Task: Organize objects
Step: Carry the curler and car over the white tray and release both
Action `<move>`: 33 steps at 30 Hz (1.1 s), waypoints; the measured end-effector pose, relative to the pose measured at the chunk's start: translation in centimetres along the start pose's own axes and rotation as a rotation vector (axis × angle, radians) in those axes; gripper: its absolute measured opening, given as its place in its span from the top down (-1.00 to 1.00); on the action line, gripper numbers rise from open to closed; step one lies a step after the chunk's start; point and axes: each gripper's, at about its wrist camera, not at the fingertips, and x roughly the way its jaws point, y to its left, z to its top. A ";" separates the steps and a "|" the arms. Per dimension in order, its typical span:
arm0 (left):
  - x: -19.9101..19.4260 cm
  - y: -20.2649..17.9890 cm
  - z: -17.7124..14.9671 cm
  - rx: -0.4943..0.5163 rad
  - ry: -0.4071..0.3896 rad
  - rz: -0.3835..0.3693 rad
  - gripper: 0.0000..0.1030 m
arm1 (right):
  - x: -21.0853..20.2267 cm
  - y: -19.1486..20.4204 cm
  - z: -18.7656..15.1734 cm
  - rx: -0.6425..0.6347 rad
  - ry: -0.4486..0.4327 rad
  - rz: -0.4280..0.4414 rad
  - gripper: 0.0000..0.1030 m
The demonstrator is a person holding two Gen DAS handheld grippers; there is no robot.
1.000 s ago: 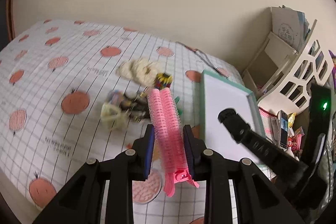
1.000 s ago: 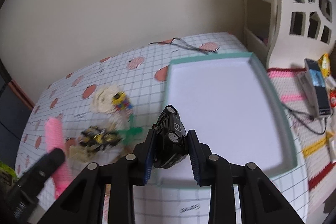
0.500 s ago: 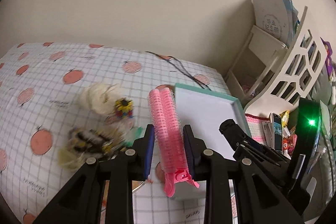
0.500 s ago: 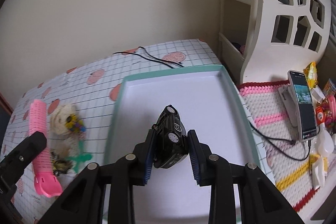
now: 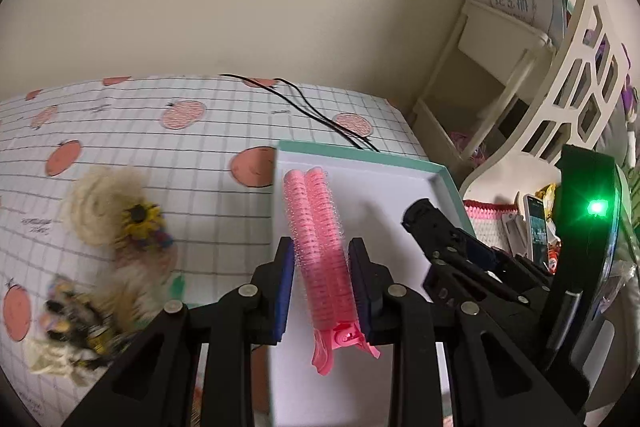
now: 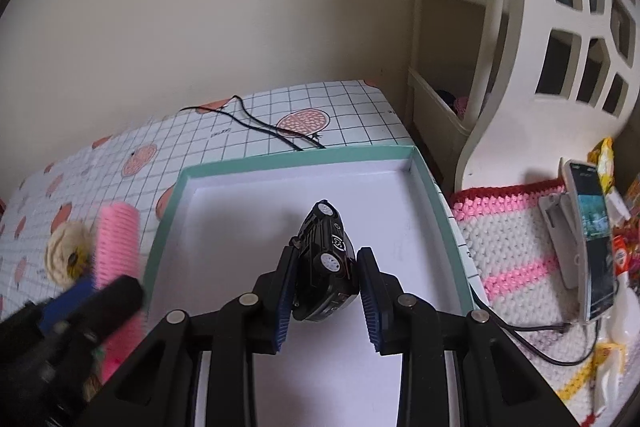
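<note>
Left wrist: left hand-held gripper (image 5: 322, 283) clamps a pink hair roller clip (image 5: 318, 247) over the teal-rimmed tray's (image 5: 360, 157) left edge; white tray floor bare ahead.
Right wrist: right hand-held gripper (image 6: 326, 285) grips a black toy car (image 6: 326, 263), tipped on its side, above mid-tray (image 6: 436, 195), well clear of the rims.

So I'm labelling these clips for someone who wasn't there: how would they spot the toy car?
Find the shallow white tray with the mint-green rim on the peach-print checked cloth. Above its middle, the right gripper is shut on the toy car. It is the only black thing with white wheels; the left gripper holds a pink hair roller clip.
</note>
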 end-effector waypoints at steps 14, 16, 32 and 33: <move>6.1 -1.8 1.6 0.033 0.074 0.004 0.44 | 3.4 -1.4 0.5 0.036 0.056 -0.013 0.37; 6.5 -1.7 1.6 0.025 0.081 0.004 0.44 | 3.5 -1.3 0.4 0.040 0.065 -0.011 0.37; 7.0 -0.2 1.2 -0.082 0.129 -0.003 0.40 | 2.4 -1.1 0.1 0.040 0.080 0.004 0.32; 6.9 -0.1 1.3 -0.086 0.127 -0.005 0.40 | 2.1 -1.1 0.2 0.046 0.081 0.010 0.31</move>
